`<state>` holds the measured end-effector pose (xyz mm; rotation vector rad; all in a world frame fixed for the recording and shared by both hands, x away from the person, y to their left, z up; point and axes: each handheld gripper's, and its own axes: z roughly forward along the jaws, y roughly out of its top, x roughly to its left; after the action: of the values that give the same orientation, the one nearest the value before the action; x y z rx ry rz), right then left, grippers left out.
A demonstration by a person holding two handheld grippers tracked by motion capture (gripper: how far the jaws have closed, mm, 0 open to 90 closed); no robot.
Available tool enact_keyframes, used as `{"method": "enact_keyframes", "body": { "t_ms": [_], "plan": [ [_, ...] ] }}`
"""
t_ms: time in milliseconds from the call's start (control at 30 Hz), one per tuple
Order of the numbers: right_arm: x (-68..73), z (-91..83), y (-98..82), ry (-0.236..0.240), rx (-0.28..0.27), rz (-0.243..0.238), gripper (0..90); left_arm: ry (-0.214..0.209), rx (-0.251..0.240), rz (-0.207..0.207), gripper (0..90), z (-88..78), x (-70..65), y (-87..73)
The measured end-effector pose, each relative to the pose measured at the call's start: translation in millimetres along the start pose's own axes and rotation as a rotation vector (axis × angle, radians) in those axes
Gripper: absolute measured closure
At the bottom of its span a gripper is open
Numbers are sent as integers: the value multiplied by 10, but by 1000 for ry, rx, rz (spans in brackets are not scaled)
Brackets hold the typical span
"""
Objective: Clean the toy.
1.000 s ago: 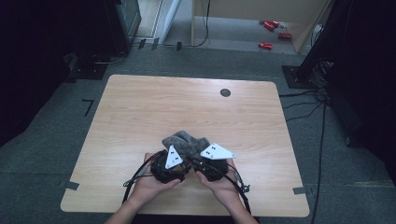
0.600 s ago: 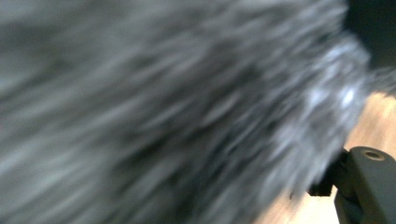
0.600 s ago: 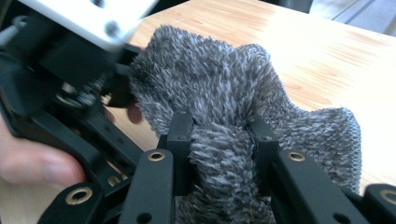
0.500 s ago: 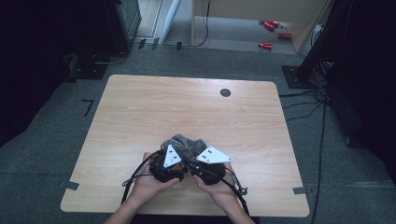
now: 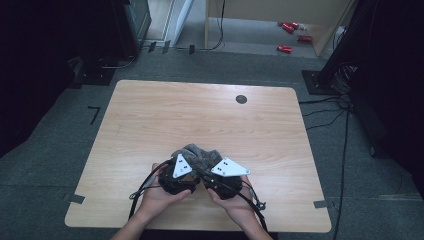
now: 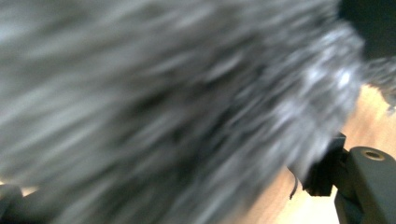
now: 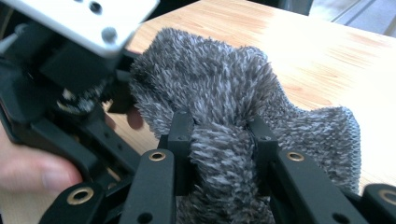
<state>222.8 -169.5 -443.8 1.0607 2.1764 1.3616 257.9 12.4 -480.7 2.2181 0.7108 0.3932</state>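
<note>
A grey fuzzy sock-like cloth [image 5: 196, 154] lies bunched near the table's front edge, between both grippers. My right gripper [image 5: 220, 175] is shut on a fold of the cloth [image 7: 219, 88], and its two black fingers [image 7: 181, 130] pinch the pile from both sides. My left gripper [image 5: 184, 170] sits close on the cloth's left side. In the left gripper view the blurred grey cloth [image 6: 163, 102] lies right against the camera. One finger [image 6: 322, 175] stands far right and the other at the lower left corner, so the jaws are wide apart.
The wooden table [image 5: 200, 115] has a small black round hole [image 5: 241, 99] near its far edge. Cables [image 5: 145, 185] trail from the grippers toward the person's hands [image 5: 160, 197]. Grey carpet, dark stands and red objects [image 5: 285, 48] surround the table.
The two grippers have shifted slightly and drawn closer together on the cloth, which looks more bunched. The cloth stays at the same spot on the table.
</note>
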Motion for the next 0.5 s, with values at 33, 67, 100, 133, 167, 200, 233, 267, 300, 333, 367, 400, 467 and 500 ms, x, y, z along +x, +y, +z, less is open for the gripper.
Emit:
{"method": "enact_keyframes", "body": {
  "t_ms": [33,67,100,133,167,200,233,267,300,333,367,400,467,500],
  "plan": [
    [3,5,1,2,-1,1,701,-4,0,6,354,7,-19,1],
    [-4,9,1,1,-2,5,700,-6,1,12,354,11,-36,3],
    [-16,10,-1,1,-1,13,700,-7,1,17,355,15,-48,5],
    [-37,11,-2,-2,-2,17,700,-7,1,17,354,15,-48,5],
    [-61,9,-3,-6,-4,24,700,-11,0,20,354,13,-50,9],
    [-87,5,-4,-12,-4,31,700,-12,-2,20,354,8,-39,8],
    [-87,5,-4,-12,-4,31,700,-12,-2,20,354,8,-39,8],
    [-113,-1,-7,-22,-5,36,700,-6,-4,19,354,0,-23,8],
    [-138,-7,-9,-26,-6,42,700,0,-6,14,354,-10,1,7],
    [-161,-21,-14,-26,-8,50,700,8,-6,3,354,-36,56,2],
    [-157,-24,-14,-25,-6,49,700,11,-8,-5,354,-44,78,-2],
    [-143,-25,-13,-21,-3,46,701,12,-14,-18,355,-45,91,-5],
    [-123,-22,-14,-19,-3,40,701,14,-11,-21,354,-47,97,-8],
    [-89,-16,-13,-13,1,35,701,15,-9,-21,354,-46,94,-10]
  ]
}}
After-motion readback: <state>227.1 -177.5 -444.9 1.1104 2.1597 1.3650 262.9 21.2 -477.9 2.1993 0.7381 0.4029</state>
